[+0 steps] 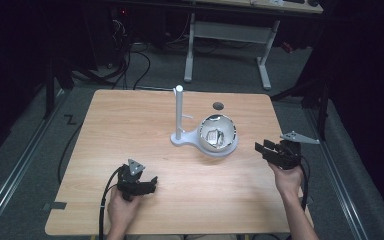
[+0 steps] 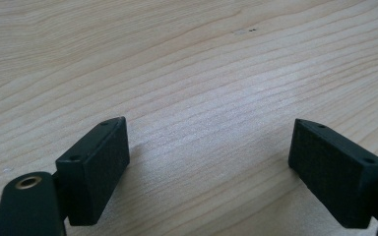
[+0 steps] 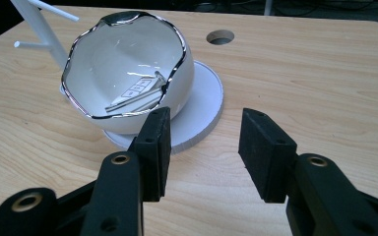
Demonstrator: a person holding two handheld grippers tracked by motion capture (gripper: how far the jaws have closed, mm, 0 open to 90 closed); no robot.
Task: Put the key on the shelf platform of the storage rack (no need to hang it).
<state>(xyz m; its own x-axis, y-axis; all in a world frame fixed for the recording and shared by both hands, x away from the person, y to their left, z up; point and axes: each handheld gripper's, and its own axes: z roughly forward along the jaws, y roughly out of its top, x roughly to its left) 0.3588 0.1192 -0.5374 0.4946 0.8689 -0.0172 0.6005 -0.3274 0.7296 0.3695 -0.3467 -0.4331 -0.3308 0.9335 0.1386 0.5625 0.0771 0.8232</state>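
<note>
The right gripper (image 3: 204, 147) pointed at the white bowl (image 3: 128, 64) on its stand (image 3: 204, 105), jaws apart and empty. The left gripper (image 2: 209, 167) rested open over the table (image 2: 187, 59).

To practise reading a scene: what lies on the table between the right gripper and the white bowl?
Nothing: in the high view, bare wood separates the right gripper from the white bowl. The right gripper view shows the same in front of its open jaws.

High view looked down from the near side over the whole table (image 1: 130, 115). Left gripper view sat close above bare wood. Right gripper view faced the bowl (image 3: 128, 69) nearby, shared with high view.
</note>
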